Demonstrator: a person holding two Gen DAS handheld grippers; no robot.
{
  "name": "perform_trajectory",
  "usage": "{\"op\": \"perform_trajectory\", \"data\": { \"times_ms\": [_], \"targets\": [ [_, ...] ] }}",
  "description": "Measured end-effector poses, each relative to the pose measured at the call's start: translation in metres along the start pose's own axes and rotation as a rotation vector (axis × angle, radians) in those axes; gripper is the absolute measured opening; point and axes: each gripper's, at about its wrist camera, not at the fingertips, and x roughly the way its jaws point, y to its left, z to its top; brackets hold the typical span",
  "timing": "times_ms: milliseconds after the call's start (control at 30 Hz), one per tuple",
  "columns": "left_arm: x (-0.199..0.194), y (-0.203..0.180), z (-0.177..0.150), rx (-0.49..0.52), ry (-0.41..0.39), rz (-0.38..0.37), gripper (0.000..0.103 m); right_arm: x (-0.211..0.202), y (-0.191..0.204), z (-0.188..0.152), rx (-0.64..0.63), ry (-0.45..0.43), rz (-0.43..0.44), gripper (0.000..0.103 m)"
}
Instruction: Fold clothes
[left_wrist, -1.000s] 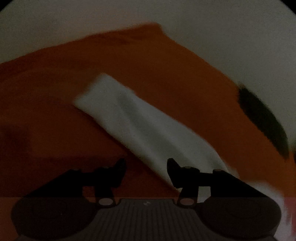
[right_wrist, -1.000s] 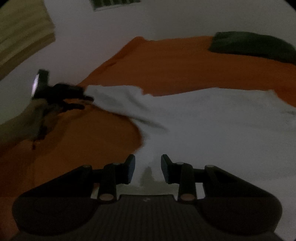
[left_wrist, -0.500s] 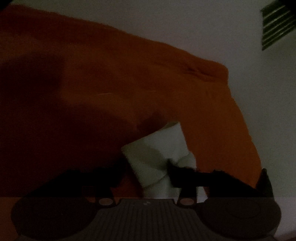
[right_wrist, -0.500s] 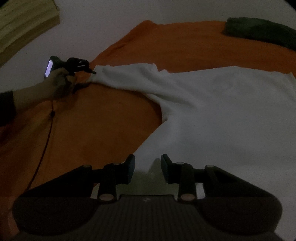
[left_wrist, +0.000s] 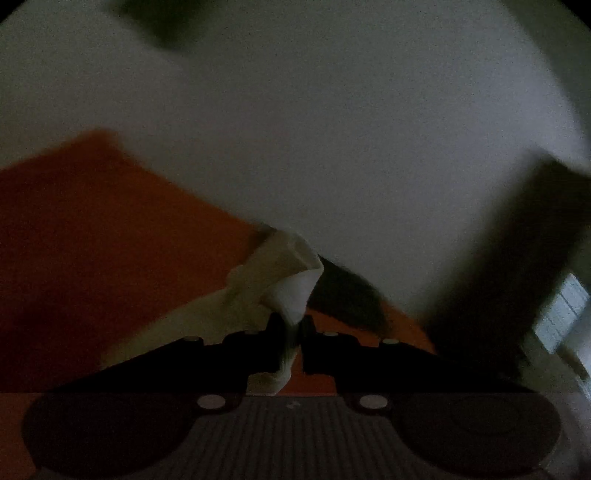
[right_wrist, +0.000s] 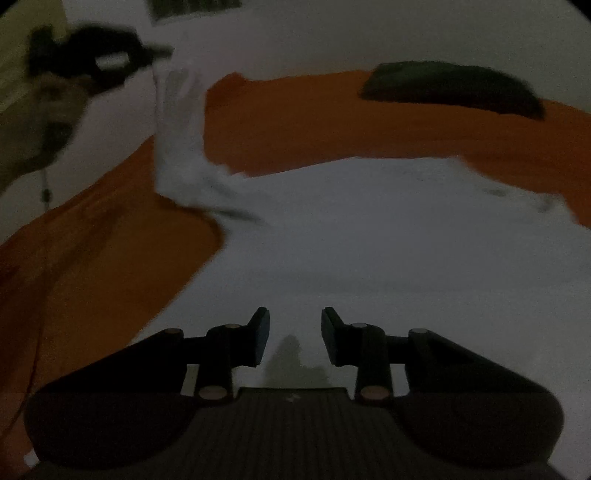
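In the left wrist view we have our left gripper (left_wrist: 290, 332) clamped tight on the sleeve end of the white garment (left_wrist: 273, 284). The cloth bunches up just ahead of the fingertips, and a thin strip of it runs back between the two closed jaws. Taking the orange sheet (left_wrist: 96, 236) as our landmark, the pinched sleeve hangs above the sheet's far edge, with pale wall behind it. A dark folded item (left_wrist: 347, 299) lies on the sheet just right of the sleeve.

In the right wrist view our right gripper (right_wrist: 295, 336) stands partly open with nothing between its jaws; the fingers hover over the body of the garment (right_wrist: 369, 240), which lies spread flat on the orange sheet (right_wrist: 314, 122) directly ahead of and under the fingertips. From that spread body the sleeve rises steeply off the sheet's left part, up to the left gripper (right_wrist: 159, 51), which a hand (right_wrist: 33, 122) holds above the sheet's far left corner. The dark folded item (right_wrist: 454, 88) rests on the sheet's far right side, well apart from the garment.
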Motion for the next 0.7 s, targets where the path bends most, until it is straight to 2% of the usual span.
{"op": "perform_trajectory", "data": {
  "times_ms": [100,167,267,333,433,500,567,667,700],
  "targets": [
    [0.021,-0.078,-0.027,0.063,0.172,-0.191,0.02,-0.034,-0.037,-0.014,0.063,-0.015,-0.055,0.035],
    [0.018,-0.105,-0.024,0.09,0.167,-0.259,0.042,-0.055,-0.061,-0.027,0.102,-0.022,-0.1,0.035],
    [0.0,-0.11,0.004,0.141,0.063,-0.268,0.054,-0.079,-0.099,-0.05,0.193,-0.026,-0.173,0.035],
    [-0.009,-0.099,0.023,0.179,-0.003,-0.186,0.057,-0.088,-0.12,-0.062,0.26,-0.024,-0.189,0.036],
    [-0.008,-0.068,0.027,0.202,-0.015,0.029,0.058,-0.095,-0.144,-0.067,0.328,-0.022,-0.157,0.036],
    [0.004,-0.034,0.014,0.203,0.037,0.142,0.058,-0.096,-0.151,-0.063,0.349,-0.036,-0.124,0.042],
    [0.019,0.003,-0.007,0.191,0.113,0.25,0.058,-0.086,-0.148,-0.055,0.351,-0.039,-0.063,0.043],
    [0.04,0.05,-0.045,0.157,0.228,0.335,0.056,-0.067,-0.145,-0.041,0.355,-0.03,0.022,0.044],
    [0.046,0.064,-0.058,0.147,0.265,0.358,0.056,-0.058,-0.145,-0.036,0.364,-0.025,0.018,0.044]
  ]
}}
